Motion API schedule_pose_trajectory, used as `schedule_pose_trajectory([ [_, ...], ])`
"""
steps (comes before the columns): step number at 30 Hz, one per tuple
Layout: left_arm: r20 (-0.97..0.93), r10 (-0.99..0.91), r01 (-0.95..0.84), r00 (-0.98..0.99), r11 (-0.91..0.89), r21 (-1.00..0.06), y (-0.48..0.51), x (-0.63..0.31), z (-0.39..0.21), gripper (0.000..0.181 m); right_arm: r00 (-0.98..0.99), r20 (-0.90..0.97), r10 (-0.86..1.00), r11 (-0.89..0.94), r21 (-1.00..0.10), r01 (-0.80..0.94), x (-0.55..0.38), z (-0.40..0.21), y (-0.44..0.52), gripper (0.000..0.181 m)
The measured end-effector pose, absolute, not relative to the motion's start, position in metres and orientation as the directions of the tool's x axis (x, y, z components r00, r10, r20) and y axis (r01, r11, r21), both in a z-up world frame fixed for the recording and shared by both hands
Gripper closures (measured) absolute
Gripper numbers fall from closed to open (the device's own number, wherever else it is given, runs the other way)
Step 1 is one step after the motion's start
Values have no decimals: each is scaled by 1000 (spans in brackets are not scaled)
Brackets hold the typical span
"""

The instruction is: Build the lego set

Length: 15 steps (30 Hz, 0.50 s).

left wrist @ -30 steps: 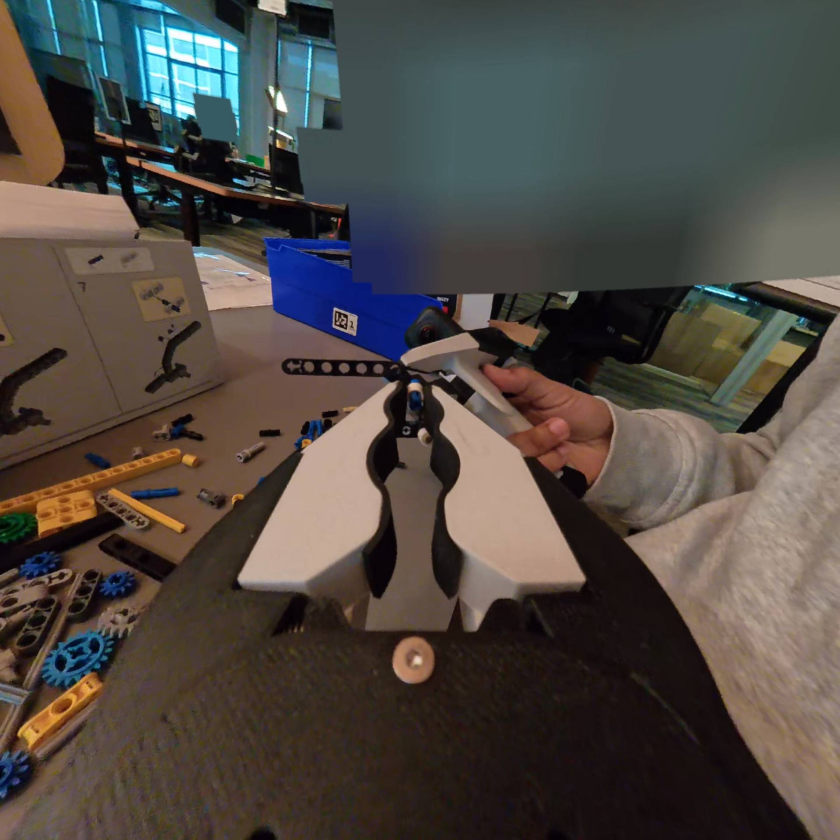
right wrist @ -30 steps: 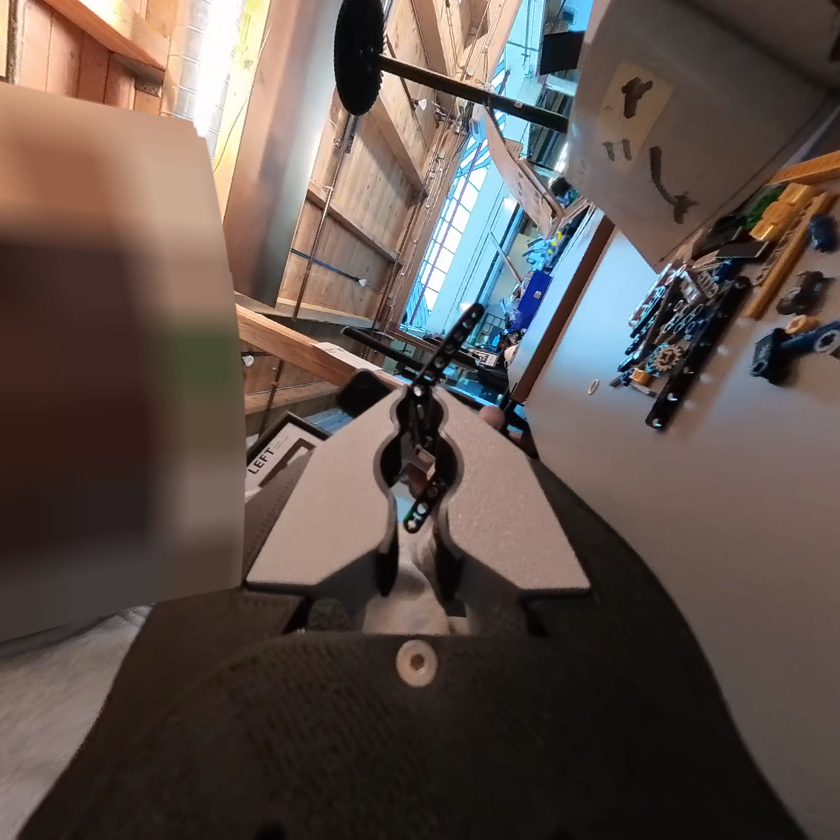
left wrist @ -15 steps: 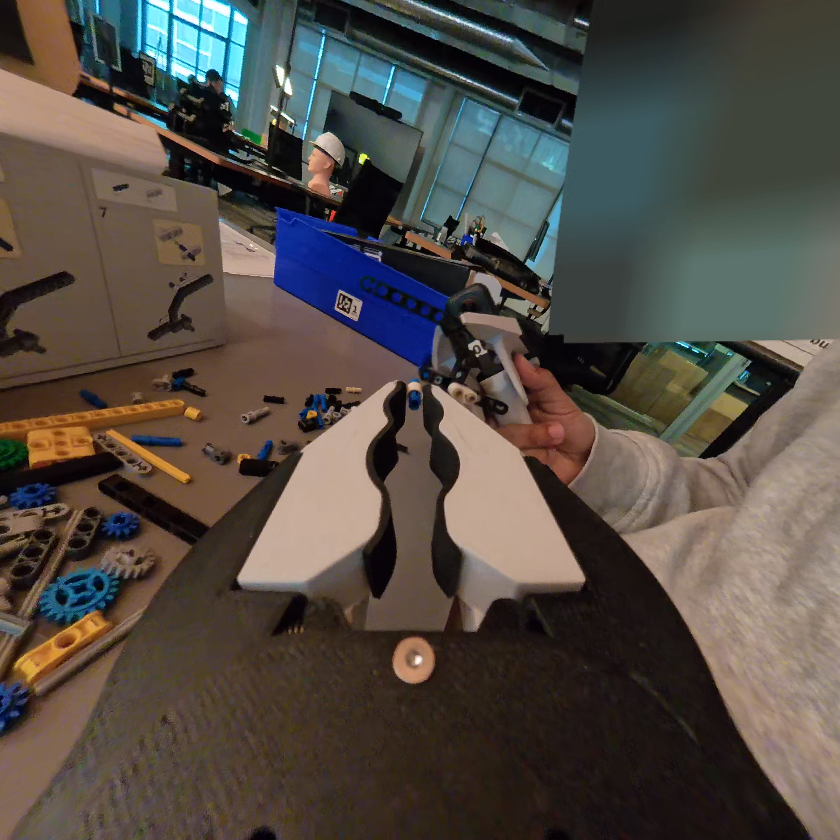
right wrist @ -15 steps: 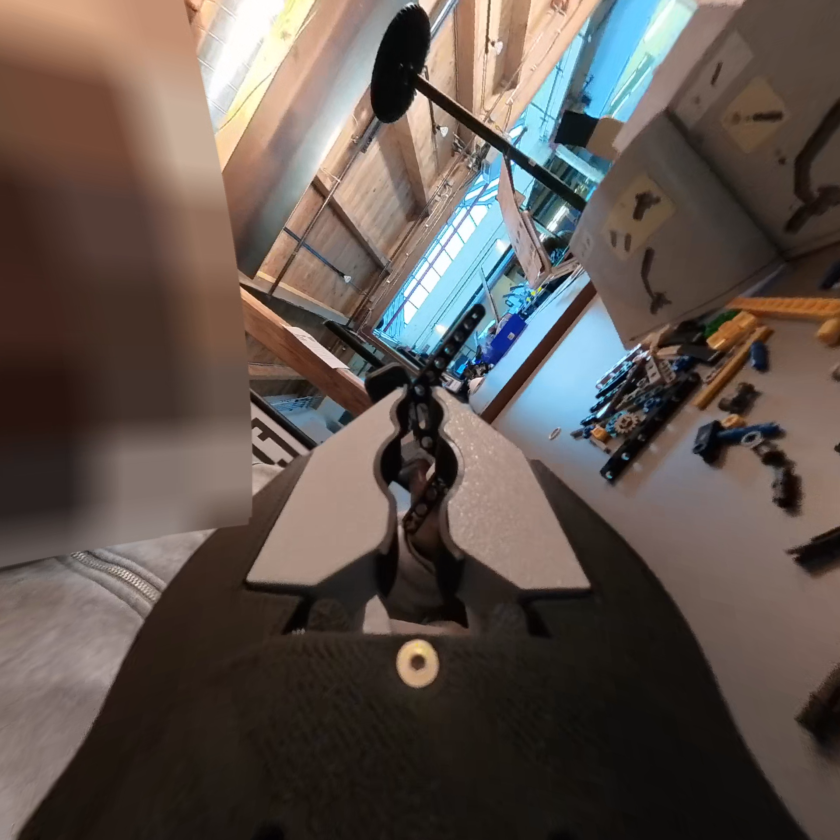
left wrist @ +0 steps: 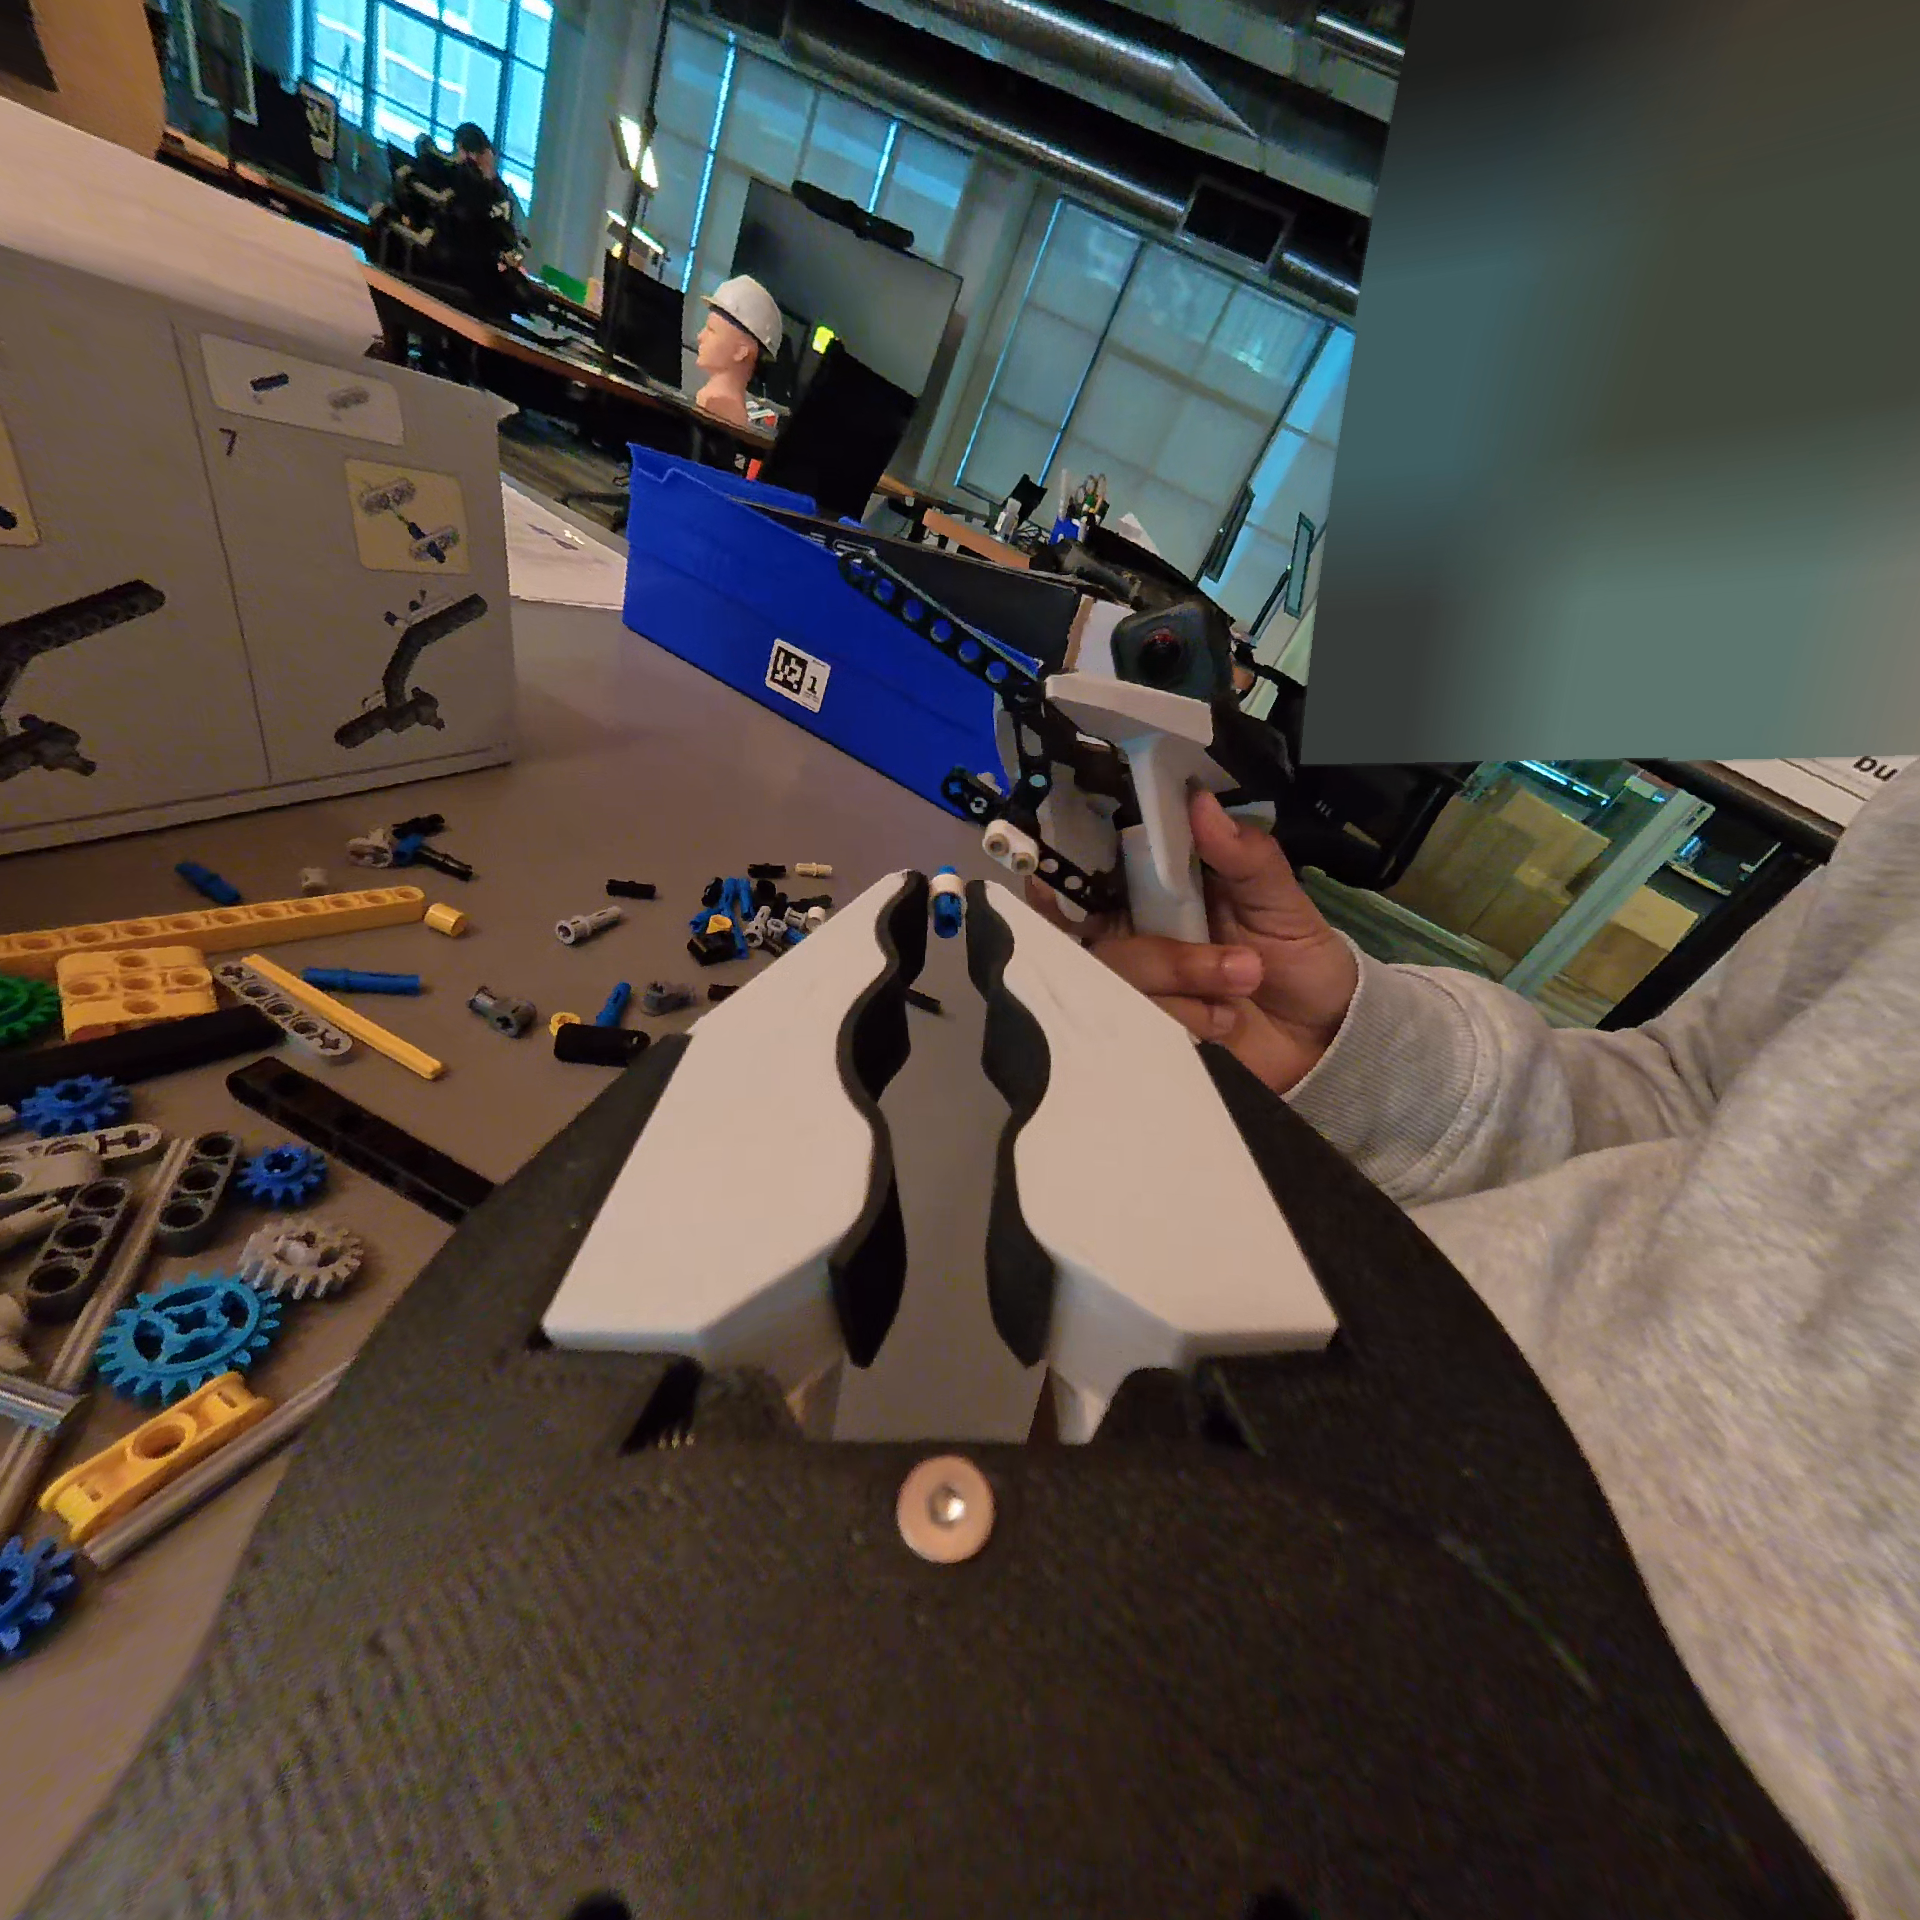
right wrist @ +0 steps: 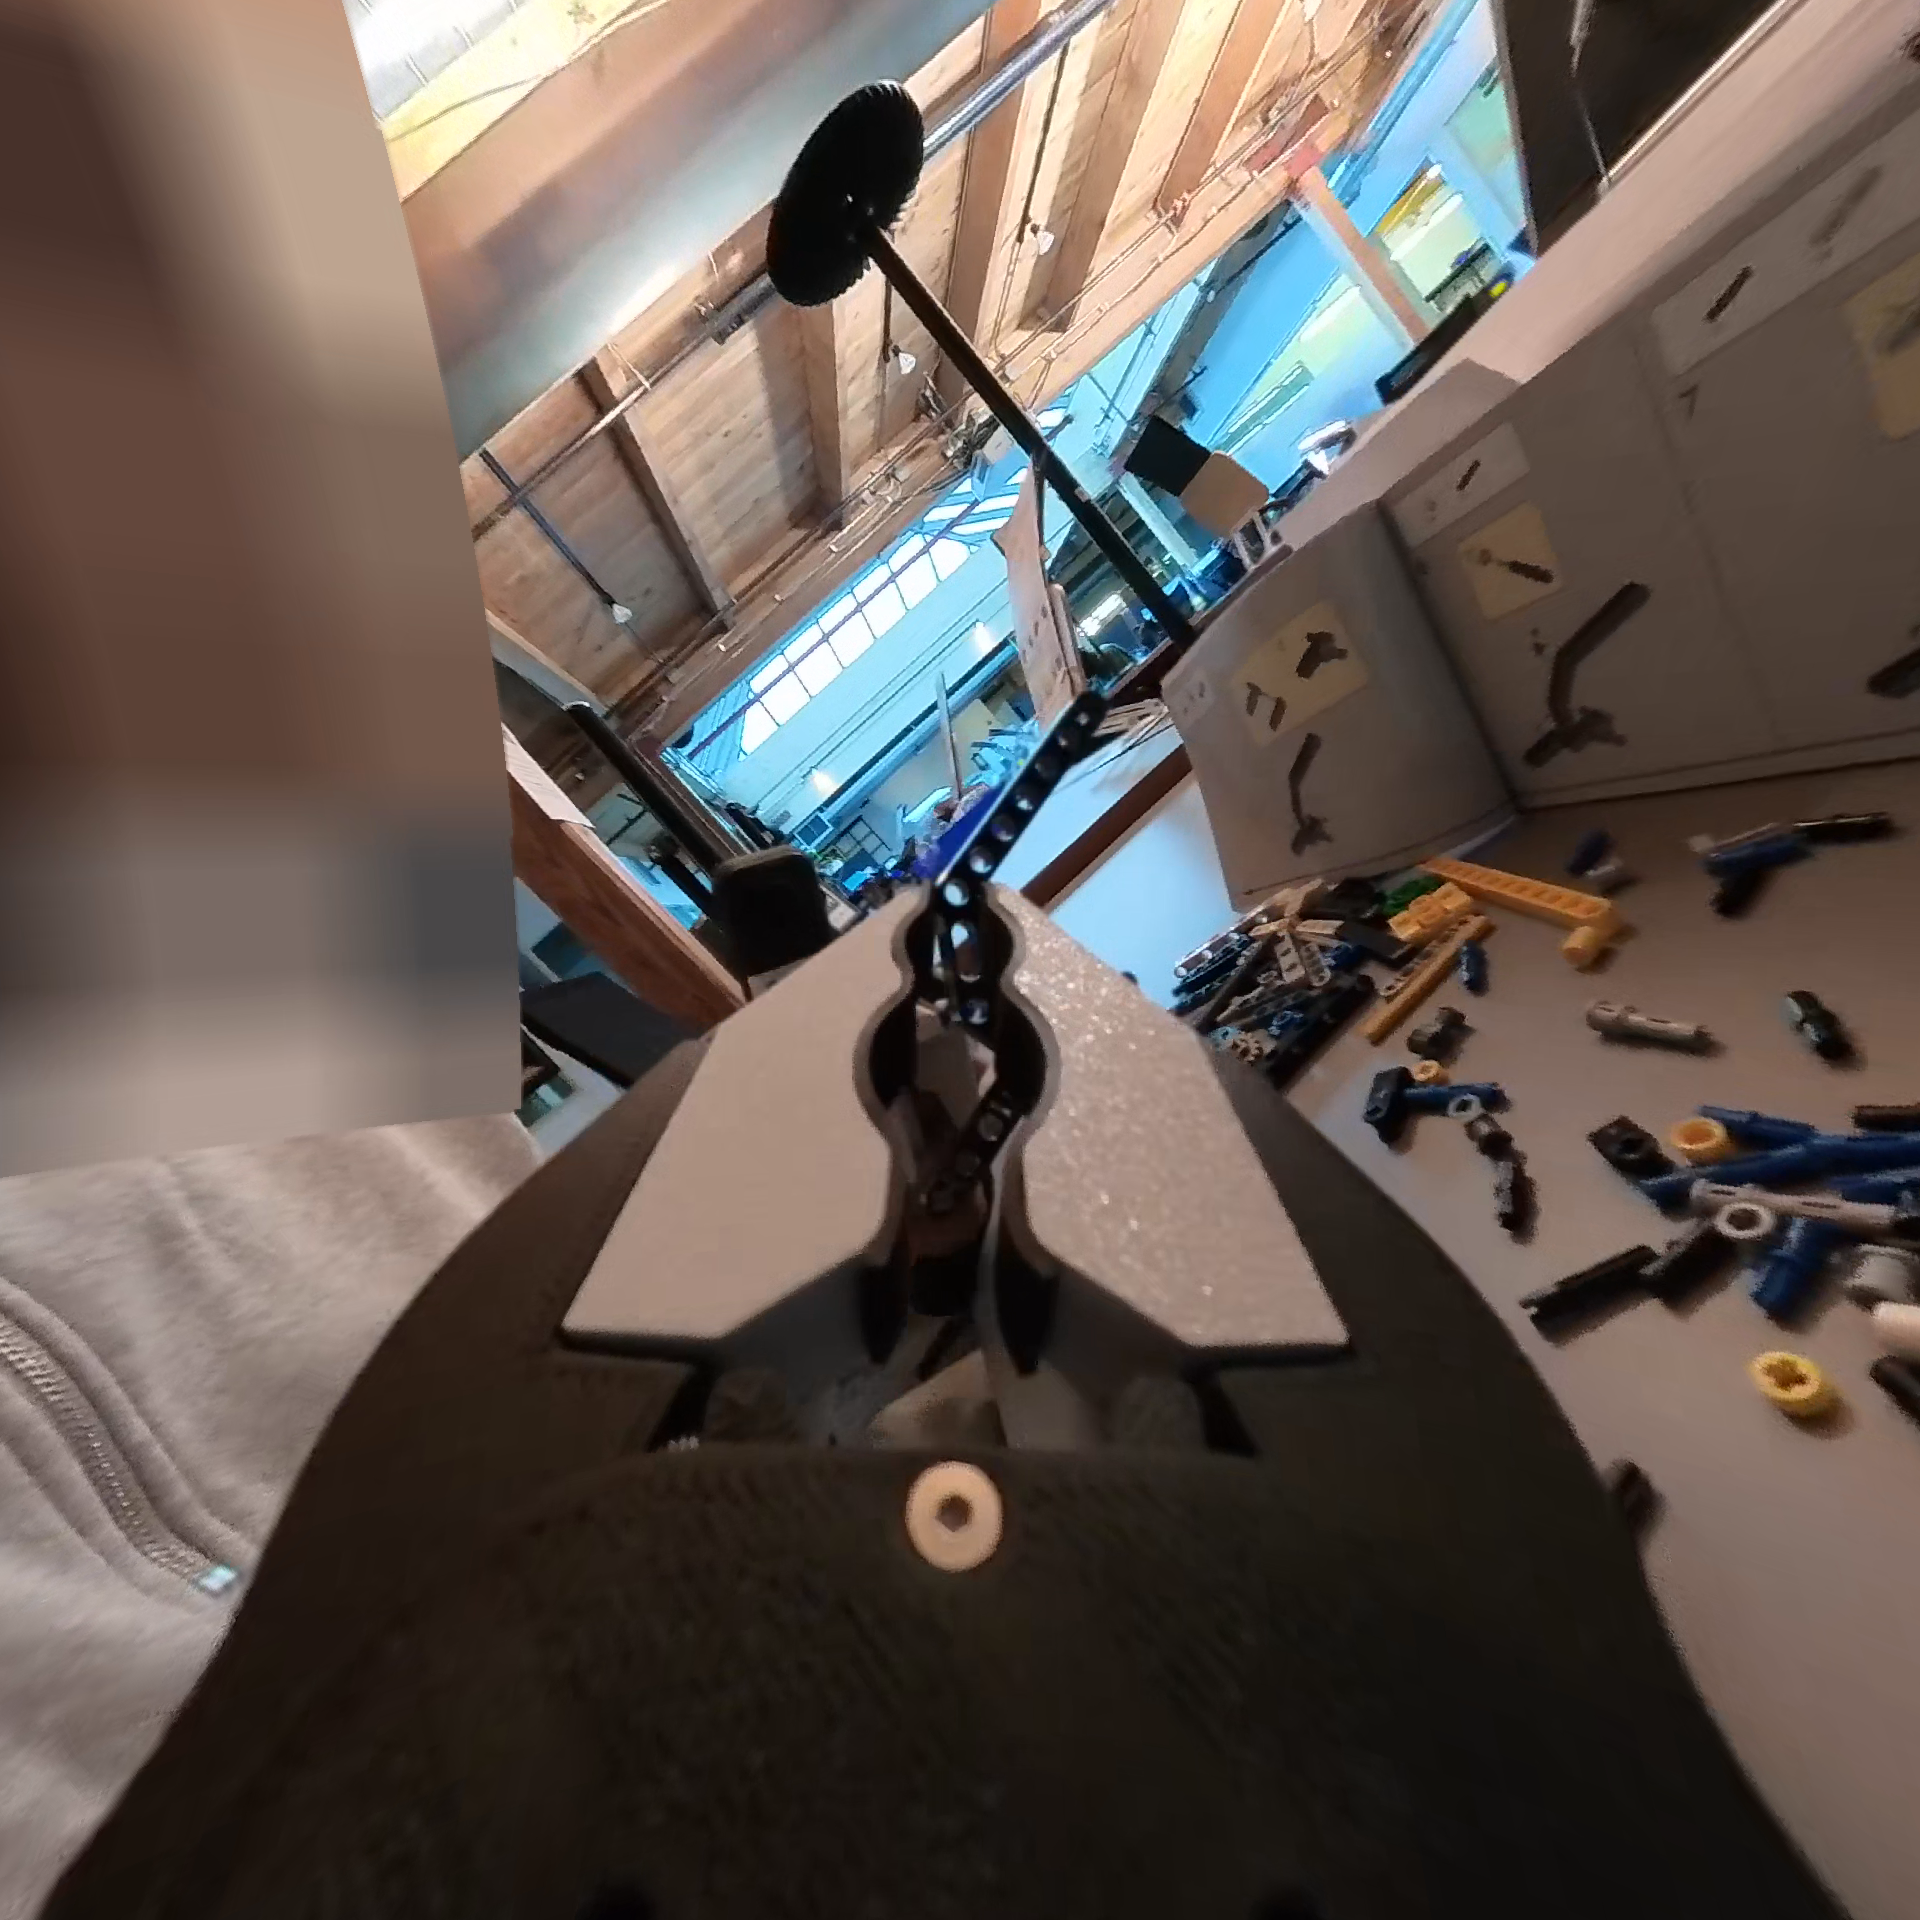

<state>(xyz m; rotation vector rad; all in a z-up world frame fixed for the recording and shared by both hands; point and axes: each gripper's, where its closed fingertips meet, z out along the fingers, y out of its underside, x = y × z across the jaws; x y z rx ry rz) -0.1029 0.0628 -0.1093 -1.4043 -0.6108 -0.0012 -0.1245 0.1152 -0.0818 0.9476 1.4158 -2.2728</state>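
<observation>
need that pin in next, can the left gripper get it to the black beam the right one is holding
Probably yes. The left gripper grips the blue pin at its tips, and the black beam in the right gripper is close ahead to the right, with nothing visible between them.

Dim indoor light, bright windows behind; wide-angle edge distortion; right view motion-blurred.

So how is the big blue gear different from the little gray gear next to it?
The big blue gear is bright blue with open gaps between its spokes; the little gray gear is pale gray and looks more solid. The blue one is also clearly wider. Both have teeth all around and lie flat on the table, close together among the loose pieces.
</observation>
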Motion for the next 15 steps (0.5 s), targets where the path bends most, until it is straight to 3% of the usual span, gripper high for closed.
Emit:
schedule_pose_trajectory([
  [11,406,336,358,850,197,-913,63,-102,-109,176,-801,-555,225,-317,-819,478,-116,-95,98,177],
  [15,404,331,351,852,211,-912,63,-101,-106,176,-774,-605,184,-362,-774,519,-116,-92,97,177],
])
